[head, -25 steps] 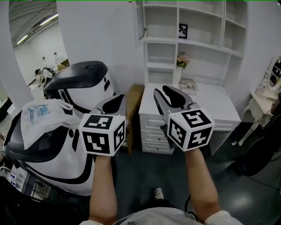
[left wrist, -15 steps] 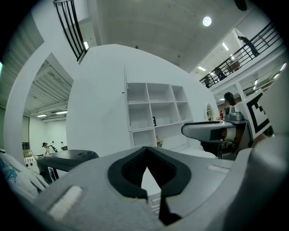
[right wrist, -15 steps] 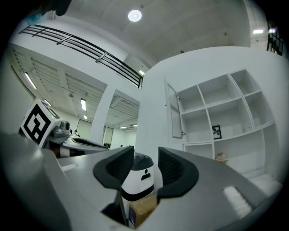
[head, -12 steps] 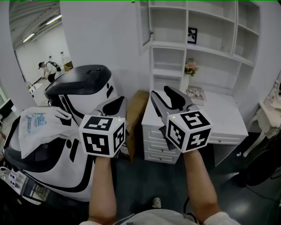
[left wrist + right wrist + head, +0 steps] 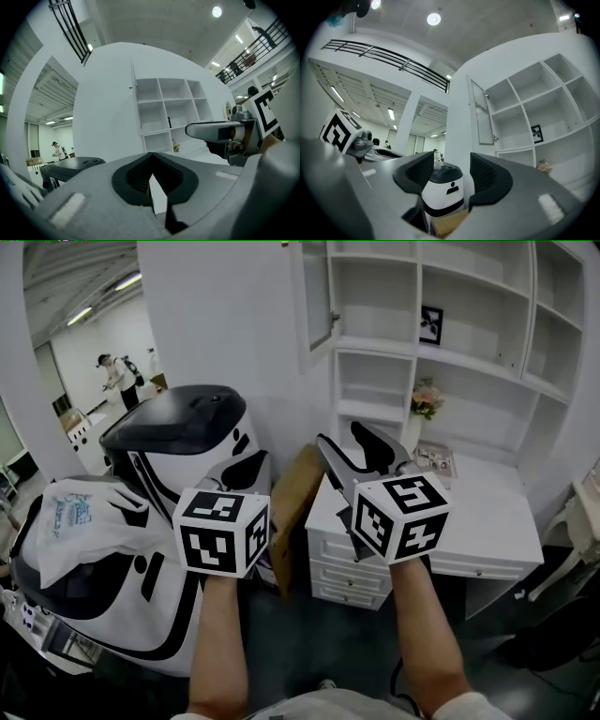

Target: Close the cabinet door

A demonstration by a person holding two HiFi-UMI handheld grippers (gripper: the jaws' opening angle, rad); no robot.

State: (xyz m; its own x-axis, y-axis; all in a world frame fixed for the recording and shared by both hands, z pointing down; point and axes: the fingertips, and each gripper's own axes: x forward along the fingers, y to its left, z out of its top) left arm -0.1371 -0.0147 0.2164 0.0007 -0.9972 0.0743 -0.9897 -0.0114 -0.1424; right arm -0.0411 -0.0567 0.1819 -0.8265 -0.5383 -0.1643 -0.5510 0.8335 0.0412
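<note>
The white shelf unit [image 5: 450,343] stands ahead over a desk. Its narrow glass cabinet door [image 5: 319,296] at the upper left hangs swung out, nearly edge-on; it also shows as the door [image 5: 482,112] and as a thin door edge [image 5: 133,101]. My right gripper [image 5: 361,454] is held level in front of the desk, well below and short of the door. Its jaws are opening and nothing is between them [image 5: 451,168]. My left gripper [image 5: 246,470] is beside it on the left, its fingers closed together with nothing held [image 5: 151,157].
A big white-and-black machine [image 5: 178,456] with a plastic bag [image 5: 80,512] on it fills the left. A cardboard box [image 5: 292,484] leans between it and the white drawer desk [image 5: 469,521]. Flowers [image 5: 427,399] and a picture frame [image 5: 431,324] sit in the shelves. A person [image 5: 117,376] stands far back left.
Both grippers have travelled forward toward the shelf unit, which now looks nearer and higher in view. The right gripper's jaws have spread wider. The left gripper stays closed.
</note>
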